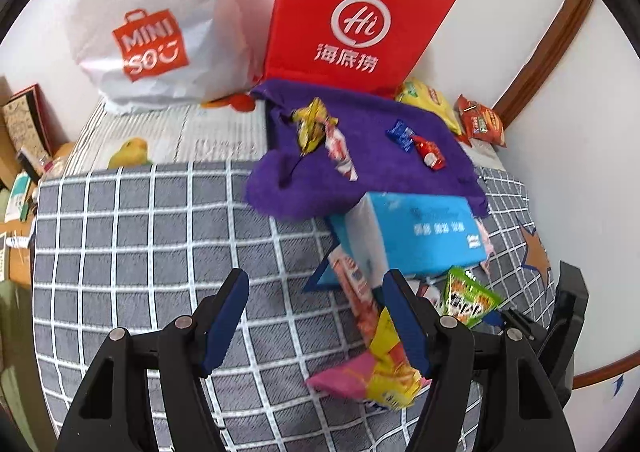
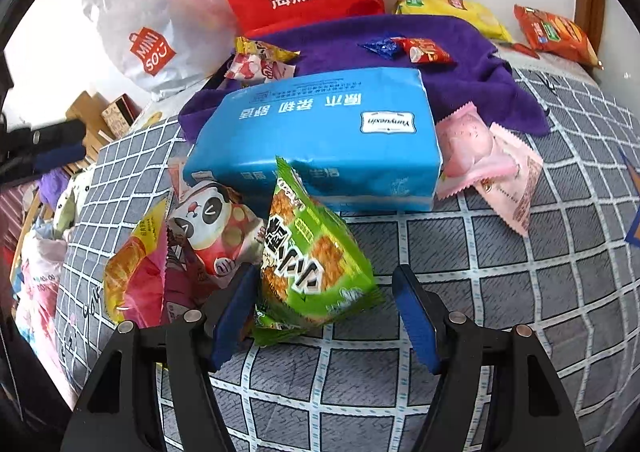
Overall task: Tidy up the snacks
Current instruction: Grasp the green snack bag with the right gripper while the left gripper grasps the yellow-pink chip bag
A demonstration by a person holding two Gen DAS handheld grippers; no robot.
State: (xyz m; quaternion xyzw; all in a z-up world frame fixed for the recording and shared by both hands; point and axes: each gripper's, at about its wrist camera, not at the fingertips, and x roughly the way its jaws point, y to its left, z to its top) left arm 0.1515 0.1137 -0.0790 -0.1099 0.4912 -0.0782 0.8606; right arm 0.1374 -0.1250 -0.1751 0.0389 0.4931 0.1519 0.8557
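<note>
With both tools gaping, the right tool (image 2: 324,312) is straddling the green snack packet (image 2: 312,252) and should be squeezing its middle, while the left tool (image 1: 316,320) is hovering empty.

Place: a home bedroom.
Evidence: checked bedsheet (image 1: 140,236), shopping bags (image 1: 152,39) against the wall, stacked boxes (image 1: 24,123) beside the bed.

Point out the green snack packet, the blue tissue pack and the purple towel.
green snack packet (image 2: 312,252), right wrist view, front face.
blue tissue pack (image 2: 320,139), right wrist view, top face.
purple towel (image 1: 372,155), left wrist view, middle.
</note>
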